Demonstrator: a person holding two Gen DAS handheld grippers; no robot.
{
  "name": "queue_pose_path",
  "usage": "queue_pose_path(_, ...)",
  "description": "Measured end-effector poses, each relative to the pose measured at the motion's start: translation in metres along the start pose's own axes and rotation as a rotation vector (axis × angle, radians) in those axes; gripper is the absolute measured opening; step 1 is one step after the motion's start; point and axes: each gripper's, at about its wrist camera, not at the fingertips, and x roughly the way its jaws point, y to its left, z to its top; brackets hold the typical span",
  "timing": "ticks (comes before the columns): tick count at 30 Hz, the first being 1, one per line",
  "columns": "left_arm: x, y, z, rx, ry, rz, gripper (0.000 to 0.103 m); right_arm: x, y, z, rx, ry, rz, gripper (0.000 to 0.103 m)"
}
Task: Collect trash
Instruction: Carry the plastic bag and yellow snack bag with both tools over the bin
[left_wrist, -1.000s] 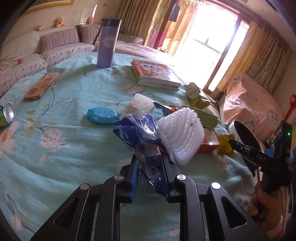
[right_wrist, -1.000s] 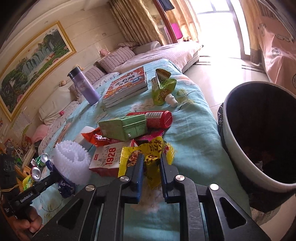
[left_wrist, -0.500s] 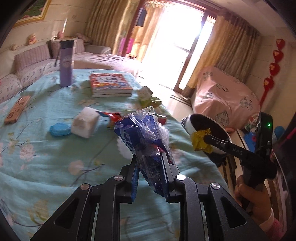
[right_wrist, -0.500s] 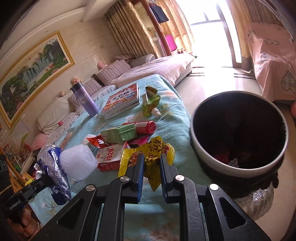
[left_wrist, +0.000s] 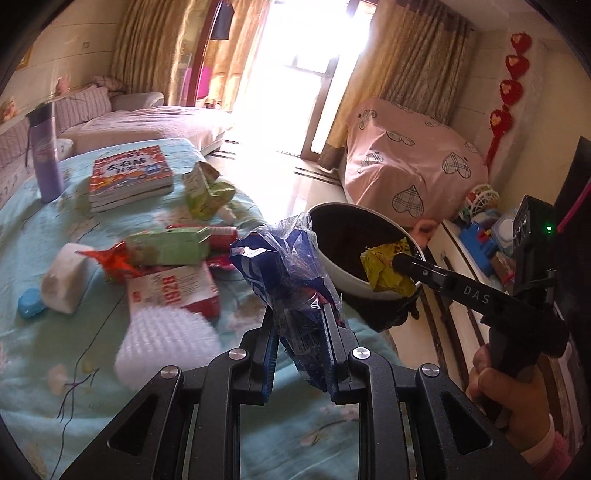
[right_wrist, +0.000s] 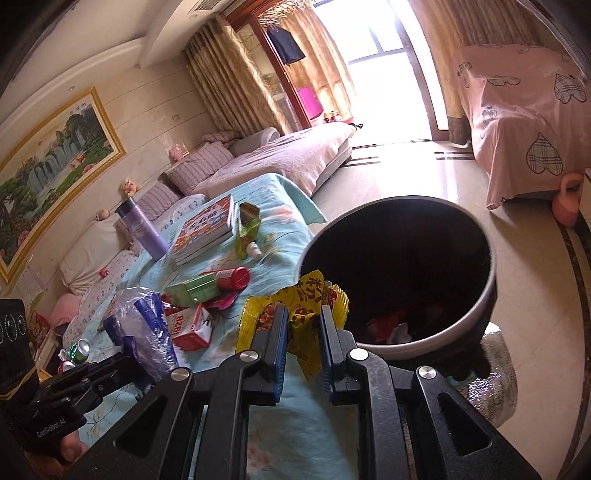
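Observation:
My left gripper (left_wrist: 300, 317) is shut on a crumpled blue and clear plastic bag (left_wrist: 284, 266), held above the table edge near the bin (left_wrist: 343, 273). My right gripper (right_wrist: 301, 317) is shut on a yellow snack wrapper (right_wrist: 295, 306), held just at the near rim of the black bin with a white rim (right_wrist: 443, 336). In the left wrist view the right gripper (left_wrist: 395, 264) holds the yellow wrapper (left_wrist: 384, 271) over the bin's opening. The left gripper with the bag (right_wrist: 142, 328) shows in the right wrist view. A white foam net (left_wrist: 166, 343) lies blurred on the tablecloth.
On the light blue tablecloth (left_wrist: 44, 369) lie a red and white 1928 box (left_wrist: 171, 286), a green carton (left_wrist: 166, 247), a red can (right_wrist: 232, 277), a green pouch (left_wrist: 207, 192), books (left_wrist: 129, 177), a purple bottle (left_wrist: 46, 155), a tissue pack (left_wrist: 62, 277). Trash lies inside the bin.
Both grippers have swung right toward the bin with their trash. The white foam net has dropped from the left gripper's bag onto the table. The yellow wrapper now hangs at the bin's rim.

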Motion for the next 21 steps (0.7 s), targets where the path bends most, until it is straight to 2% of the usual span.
queue_pose_path(12, 0.060, -0.019, 0.044, 0.036, 0.035, -0.027, 0.020, -0.001, -0.032, 0.020, 0.008, -0.024, -0.049, 0.016)
queue_pose_path(21, 0.100, -0.035, 0.064, 0.054, 0.049, -0.039, 0.020, 0.005, -0.053, 0.035, 0.014, -0.024, -0.090, 0.016)
